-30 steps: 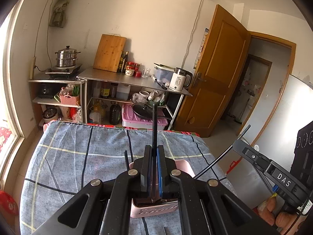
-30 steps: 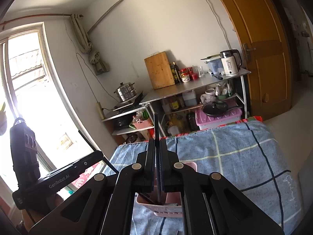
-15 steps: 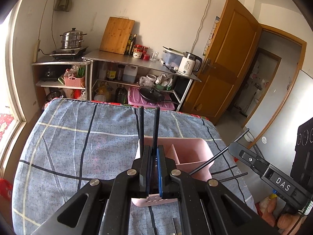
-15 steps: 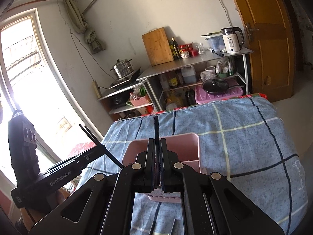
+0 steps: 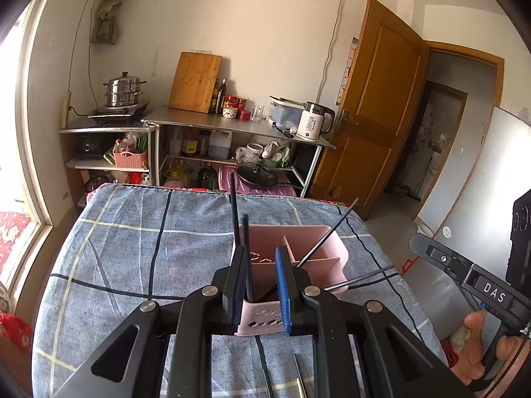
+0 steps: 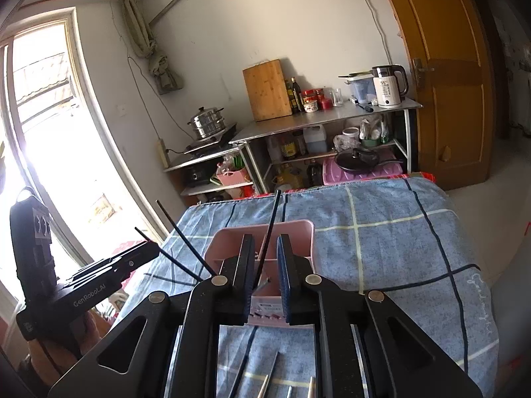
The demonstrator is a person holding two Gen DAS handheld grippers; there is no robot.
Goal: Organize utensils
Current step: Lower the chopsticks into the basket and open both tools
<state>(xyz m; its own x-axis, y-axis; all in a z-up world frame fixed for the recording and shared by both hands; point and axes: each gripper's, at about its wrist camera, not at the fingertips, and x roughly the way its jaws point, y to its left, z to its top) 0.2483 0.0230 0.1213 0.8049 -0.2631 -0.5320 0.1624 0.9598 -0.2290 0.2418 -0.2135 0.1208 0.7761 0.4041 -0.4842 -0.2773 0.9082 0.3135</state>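
Observation:
A pink divided caddy (image 5: 298,229) stands on the blue checked cloth (image 5: 149,248). My left gripper (image 5: 260,285) hovers over its near end, jaws opening. One black chopstick (image 5: 246,252) stands loose between them in the caddy, beside a second one (image 5: 234,209). In the right wrist view my right gripper (image 6: 265,275) is over the same caddy (image 6: 292,224), jaws opening too. A black chopstick (image 6: 268,232) leans between its pads, free of the right one. The left view shows that stick (image 5: 327,232) slanting out of the caddy.
Several loose utensils (image 6: 265,388) lie on the cloth (image 6: 381,248) below the grippers. Beyond the table stand steel shelves (image 5: 232,122) with a kettle, pots and bottles, and a wooden door (image 5: 375,116) at right. A hand (image 5: 474,355) holds the right gripper's handle.
Both grippers have sunk toward the pink caddy with their chopsticks. Their jaws, shut on the sticks before, have now parted, and the sticks rest in the caddy.

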